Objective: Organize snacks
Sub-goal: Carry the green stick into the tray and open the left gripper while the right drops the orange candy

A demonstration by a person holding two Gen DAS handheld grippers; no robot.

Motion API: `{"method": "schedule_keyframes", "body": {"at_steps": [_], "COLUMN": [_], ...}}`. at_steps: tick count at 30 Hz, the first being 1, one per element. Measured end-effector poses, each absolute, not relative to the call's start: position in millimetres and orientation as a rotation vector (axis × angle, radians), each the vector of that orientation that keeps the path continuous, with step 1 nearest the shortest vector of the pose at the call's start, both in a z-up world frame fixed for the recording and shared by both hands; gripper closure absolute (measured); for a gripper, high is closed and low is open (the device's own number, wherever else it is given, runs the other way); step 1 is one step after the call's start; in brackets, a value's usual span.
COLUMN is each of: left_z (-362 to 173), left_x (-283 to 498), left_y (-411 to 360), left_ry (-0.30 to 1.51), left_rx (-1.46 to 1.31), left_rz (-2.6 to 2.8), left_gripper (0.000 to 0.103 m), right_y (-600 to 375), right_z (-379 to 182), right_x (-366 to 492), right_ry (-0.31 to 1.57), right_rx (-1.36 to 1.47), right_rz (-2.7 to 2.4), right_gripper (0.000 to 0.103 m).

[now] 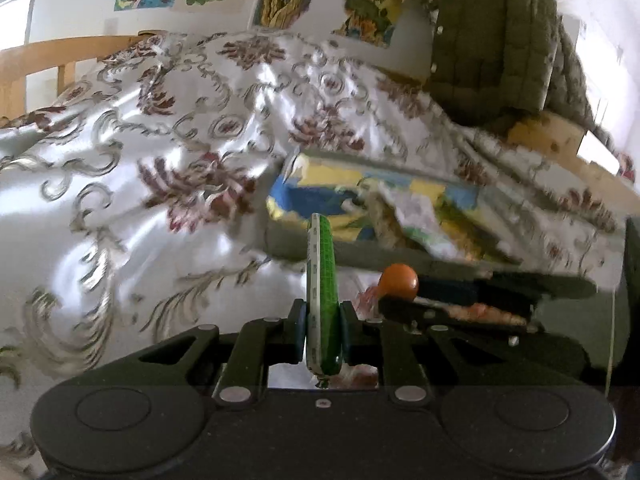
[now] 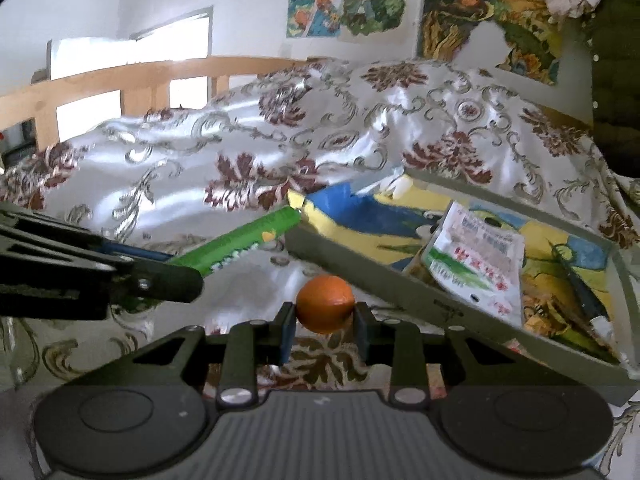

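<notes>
in the left wrist view, open satin bedspread (image 1: 160, 140) lies to the left while the grey tray (image 1: 320, 248) rim crosses just ahead, and the left tool (image 1: 323, 332) pinches a flat green snack packet (image 1: 322, 280) edge-on, upright. in the right wrist view, the tray's near wall (image 2: 400, 284) runs diagonally at right with bedspread free at left; the right tool (image 2: 325, 334) grips a smooth round orange fruit (image 2: 325, 308) just before that wall, white crinkly packets (image 2: 472, 260) lying inside the tray.
</notes>
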State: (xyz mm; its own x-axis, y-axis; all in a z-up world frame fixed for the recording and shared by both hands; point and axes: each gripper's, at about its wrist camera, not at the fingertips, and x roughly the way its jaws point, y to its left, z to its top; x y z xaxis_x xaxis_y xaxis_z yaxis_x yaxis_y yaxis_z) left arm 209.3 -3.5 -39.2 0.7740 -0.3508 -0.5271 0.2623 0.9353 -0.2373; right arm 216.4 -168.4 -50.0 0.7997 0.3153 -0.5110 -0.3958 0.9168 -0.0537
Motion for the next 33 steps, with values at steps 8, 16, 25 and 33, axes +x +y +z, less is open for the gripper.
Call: {"method": "schedule_keyframes", "body": {"at_steps": [8, 16, 25, 33], "left_z": [-30, -48, -60, -70], "left_x": [263, 327, 349, 352], "left_y": [-27, -52, -51, -62], "left_ry": [0.486, 0.535, 0.573, 0.617], "left_rx": [-0.287, -0.374, -0.385, -0.357], "left_rz": [-0.353, -0.356, -0.335, -0.337], "left_gripper": [0.085, 0.085, 0.085, 0.085], "right_y": [-197, -250, -275, -262], "right_z": [-29, -24, -39, -43], "right_x": [229, 250, 267, 266], "right_ry": [0.446, 0.444, 0.524, 0.548], "right_rx": [-0.077, 0.051, 0.115, 0.076], "right_rz": [0.258, 0.092, 0.003, 0.033], "right_gripper": [0.068, 0.068, 0.068, 0.068]}}
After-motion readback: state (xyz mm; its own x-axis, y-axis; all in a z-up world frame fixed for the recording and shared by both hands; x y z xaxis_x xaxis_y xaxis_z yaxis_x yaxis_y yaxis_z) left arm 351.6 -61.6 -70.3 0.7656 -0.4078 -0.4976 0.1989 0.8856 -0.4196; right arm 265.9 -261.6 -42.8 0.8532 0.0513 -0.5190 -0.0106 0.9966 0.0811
